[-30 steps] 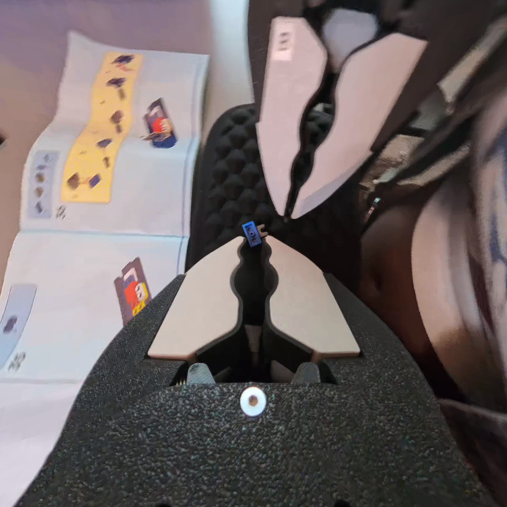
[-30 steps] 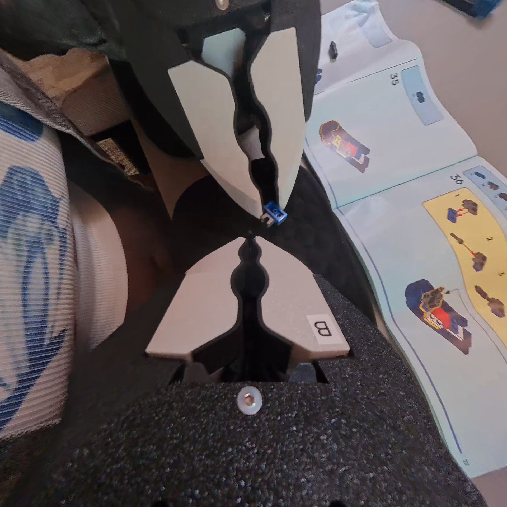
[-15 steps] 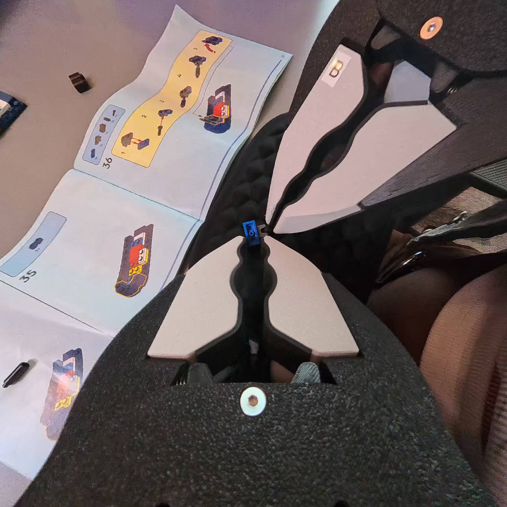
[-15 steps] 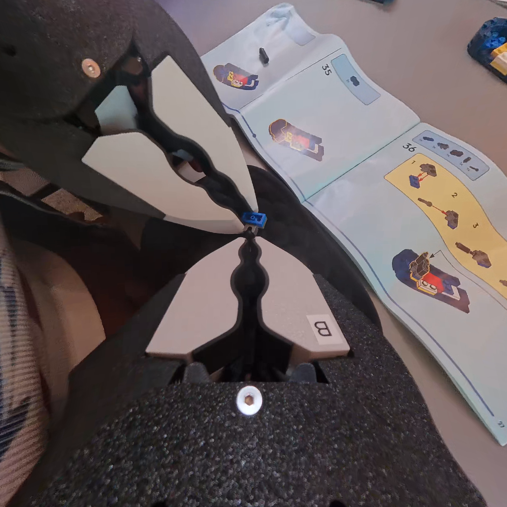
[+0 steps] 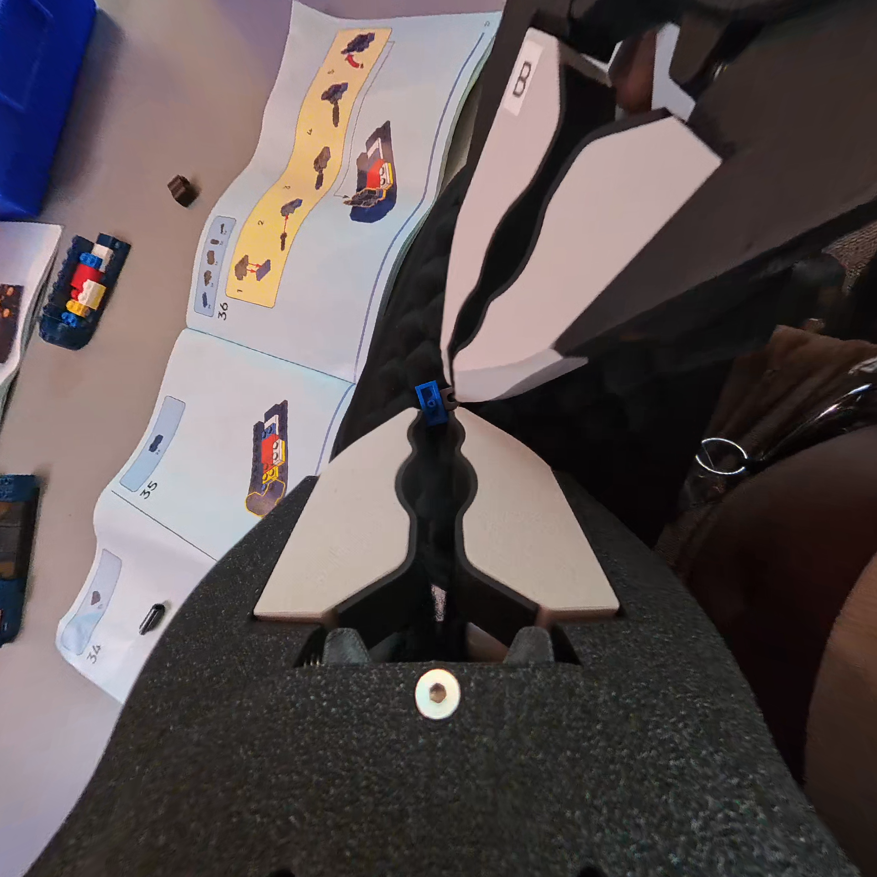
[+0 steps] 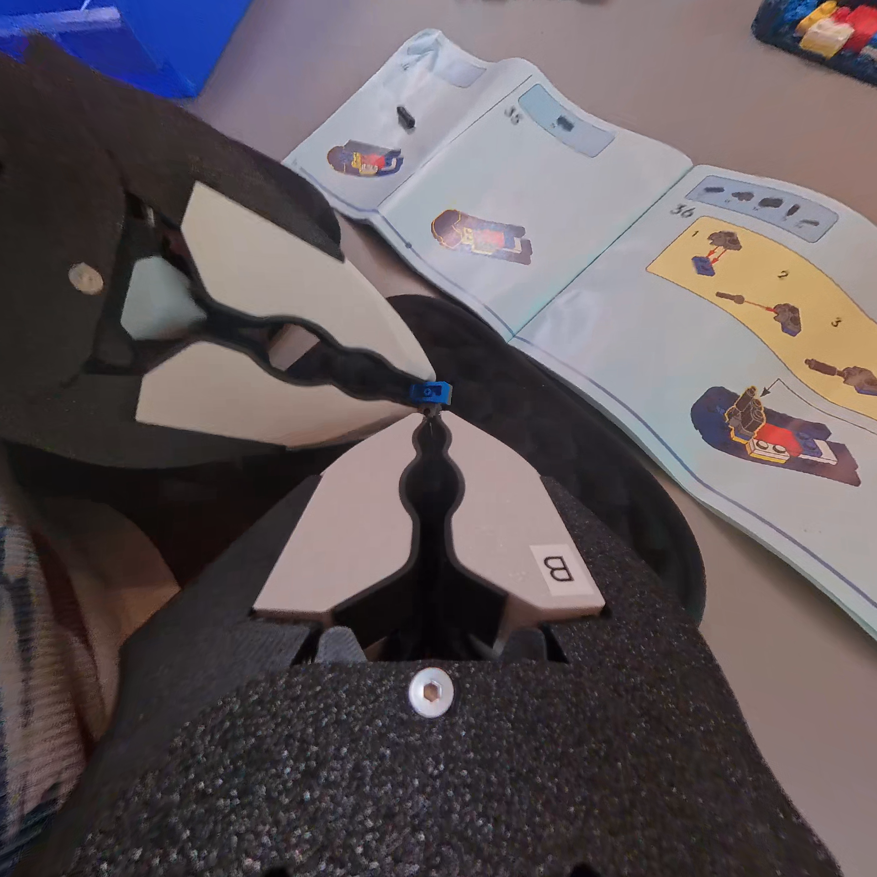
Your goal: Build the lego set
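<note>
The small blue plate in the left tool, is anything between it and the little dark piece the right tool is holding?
Nothing visible does. The small blue plate, pinched at the left tool's tip, sits right against the little dark piece at the right tool's tip; they appear to touch.

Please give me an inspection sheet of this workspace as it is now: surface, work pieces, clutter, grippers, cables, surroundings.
Surface: grey-brown table; dark padded mat at its near edge.
Work pieces: blue brick with a small dark piece against its side; open instruction booklet; partly built model.
Clutter: dark cube; black pin on the booklet; blue box.
Grippers: left gripper clamps the blue brick; right gripper is shut on the small dark piece, tip to tip with the left.
Cables: nothing seen.
Surroundings: a person's clothing; metal ring.
</note>
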Action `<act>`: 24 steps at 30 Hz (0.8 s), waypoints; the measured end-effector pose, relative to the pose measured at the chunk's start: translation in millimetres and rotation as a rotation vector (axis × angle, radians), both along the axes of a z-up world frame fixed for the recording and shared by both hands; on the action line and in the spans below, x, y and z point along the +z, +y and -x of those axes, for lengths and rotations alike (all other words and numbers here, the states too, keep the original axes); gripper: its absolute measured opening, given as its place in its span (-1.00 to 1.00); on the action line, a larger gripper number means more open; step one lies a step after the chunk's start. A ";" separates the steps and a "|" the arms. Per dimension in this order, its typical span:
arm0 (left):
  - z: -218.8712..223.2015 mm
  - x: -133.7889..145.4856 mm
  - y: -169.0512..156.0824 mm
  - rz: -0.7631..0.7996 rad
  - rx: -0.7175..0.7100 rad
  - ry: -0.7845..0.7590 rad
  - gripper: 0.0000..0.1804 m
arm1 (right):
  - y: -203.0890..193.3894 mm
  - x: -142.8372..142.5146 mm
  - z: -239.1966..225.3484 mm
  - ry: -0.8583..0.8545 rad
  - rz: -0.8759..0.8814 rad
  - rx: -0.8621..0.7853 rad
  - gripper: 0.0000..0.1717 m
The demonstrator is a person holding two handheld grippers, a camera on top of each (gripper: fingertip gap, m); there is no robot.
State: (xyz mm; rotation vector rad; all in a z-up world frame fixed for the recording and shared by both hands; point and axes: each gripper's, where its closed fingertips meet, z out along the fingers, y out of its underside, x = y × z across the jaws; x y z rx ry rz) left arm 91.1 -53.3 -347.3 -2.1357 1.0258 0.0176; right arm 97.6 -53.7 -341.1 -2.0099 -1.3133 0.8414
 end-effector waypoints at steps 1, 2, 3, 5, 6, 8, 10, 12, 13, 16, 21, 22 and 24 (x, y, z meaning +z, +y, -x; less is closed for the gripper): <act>-3.6 -0.9 -1.9 0.008 -0.018 0.002 -0.90 | 4.6 6.6 3.5 0.047 -0.015 -0.033 -0.99; -24.8 0.4 -11.9 0.052 -0.107 -0.095 -0.90 | 6.3 26.7 15.8 0.187 -0.001 -0.051 -1.00; -46.7 0.4 -24.5 0.126 -0.170 -0.203 -0.91 | 5.7 30.4 25.5 0.198 0.018 -0.042 -1.00; -39.8 0.9 -20.6 0.099 -0.167 -0.134 -0.90 | 19.3 7.8 13.7 -0.042 -0.145 0.026 -0.99; -36.4 2.3 -18.9 0.116 -0.142 -0.136 -0.90 | 21.8 8.9 8.4 -0.011 -0.115 0.028 -1.00; -38.1 0.8 -16.6 0.125 -0.135 -0.170 -0.90 | 35.2 21.5 2.2 0.134 0.010 -0.039 -1.00; -36.3 3.9 -10.2 0.096 -0.115 -0.176 -0.90 | 57.9 38.6 -6.4 0.273 0.049 -0.120 -1.00; -34.3 4.9 -7.9 0.104 -0.098 -0.208 -0.90 | 71.7 45.6 -17.4 0.329 0.041 -0.144 -1.00; -33.1 5.4 -7.4 0.102 -0.094 -0.214 -0.90 | 72.1 46.2 -20.9 0.338 0.039 -0.124 -1.00; -31.8 6.4 -7.1 0.095 -0.091 -0.214 -0.90 | 59.5 44.3 -30.0 0.336 0.038 -0.028 -0.95; -31.8 5.9 -7.4 0.109 -0.097 -0.229 -0.90 | 39.6 36.9 -57.6 0.266 -0.058 0.067 -0.86; -32.0 5.9 -7.5 0.107 -0.101 -0.224 -0.90 | 35.6 34.7 -62.7 0.248 -0.073 0.081 -0.84; -32.5 5.8 -7.8 0.107 -0.105 -0.222 -0.90 | 29.4 31.1 -71.5 0.219 -0.100 0.088 -0.83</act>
